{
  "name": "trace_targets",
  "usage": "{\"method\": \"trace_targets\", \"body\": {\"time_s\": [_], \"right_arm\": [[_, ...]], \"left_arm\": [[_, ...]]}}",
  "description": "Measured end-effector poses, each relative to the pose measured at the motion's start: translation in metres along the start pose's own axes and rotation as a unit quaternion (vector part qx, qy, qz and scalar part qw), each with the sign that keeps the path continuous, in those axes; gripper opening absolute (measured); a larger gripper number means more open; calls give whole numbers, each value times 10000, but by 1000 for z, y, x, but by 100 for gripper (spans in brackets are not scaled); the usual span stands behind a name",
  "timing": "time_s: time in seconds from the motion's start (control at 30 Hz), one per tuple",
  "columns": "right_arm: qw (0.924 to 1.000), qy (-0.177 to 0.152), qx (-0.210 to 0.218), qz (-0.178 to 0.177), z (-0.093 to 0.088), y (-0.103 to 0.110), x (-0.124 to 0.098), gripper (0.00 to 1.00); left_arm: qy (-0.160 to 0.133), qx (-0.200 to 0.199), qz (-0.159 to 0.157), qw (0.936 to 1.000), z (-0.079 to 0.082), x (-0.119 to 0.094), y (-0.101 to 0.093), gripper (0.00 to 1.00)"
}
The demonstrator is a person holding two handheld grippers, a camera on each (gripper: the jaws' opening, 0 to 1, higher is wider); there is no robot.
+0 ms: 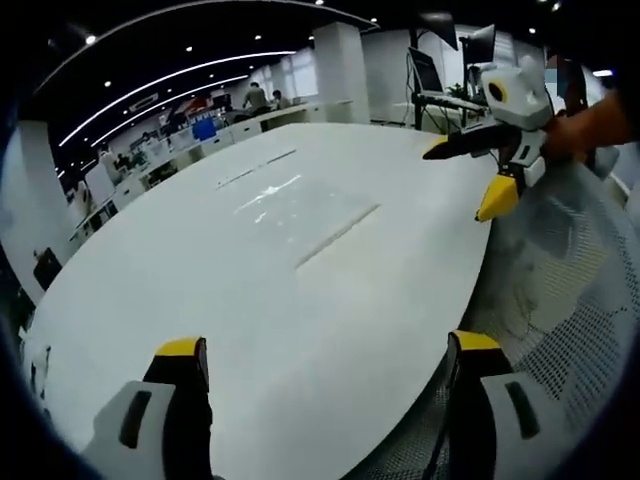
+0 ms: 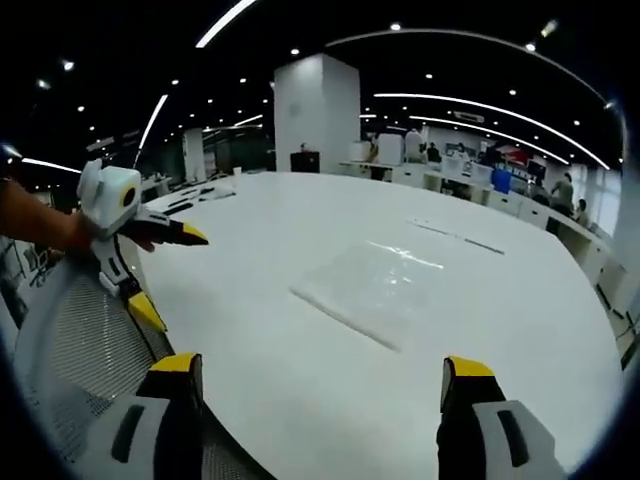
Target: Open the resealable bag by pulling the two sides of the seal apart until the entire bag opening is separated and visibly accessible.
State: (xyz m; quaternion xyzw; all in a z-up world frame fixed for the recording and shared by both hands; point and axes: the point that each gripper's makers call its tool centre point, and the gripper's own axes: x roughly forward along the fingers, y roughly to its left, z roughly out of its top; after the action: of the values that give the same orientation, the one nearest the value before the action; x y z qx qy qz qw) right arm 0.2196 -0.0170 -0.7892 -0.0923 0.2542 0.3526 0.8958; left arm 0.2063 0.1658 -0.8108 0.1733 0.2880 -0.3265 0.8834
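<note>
The clear bag [image 2: 375, 285] is lying flat on the white table [image 2: 300, 400], looking thin and slippery, while both grippers [image 1: 320, 350] [image 2: 315, 365] are hanging apart, holding nothing.

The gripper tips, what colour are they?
Yellow. The right gripper view shows it best, on the right gripper and the left gripper.

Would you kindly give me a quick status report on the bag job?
Both grippers open and empty: left gripper, right gripper. Resealable bag flat on the white table, untouched, seal not yet pulled. Nothing between grippers and bag.
</note>
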Motion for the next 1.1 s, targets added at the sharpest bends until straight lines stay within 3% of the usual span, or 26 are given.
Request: {"method": "trace_targets", "body": {"time_s": [0.4,0.77,0.93,1.1], "right_arm": [[9995,-22,166,-266,-3,-11,-2,97],[9988,-35,64,-484,-1,-19,-3,94],[9988,-42,-65,-492,1,-18,-4,92],[9982,-27,-27,-597,-1,-22,-6,90]], "left_arm": [[44,180,71,9998,-2,1,0,95],[45,219,51,9997,-2,2,0,93],[-132,284,151,9994,5,0,4,91],[-111,341,159,9992,5,0,2,91]]}}
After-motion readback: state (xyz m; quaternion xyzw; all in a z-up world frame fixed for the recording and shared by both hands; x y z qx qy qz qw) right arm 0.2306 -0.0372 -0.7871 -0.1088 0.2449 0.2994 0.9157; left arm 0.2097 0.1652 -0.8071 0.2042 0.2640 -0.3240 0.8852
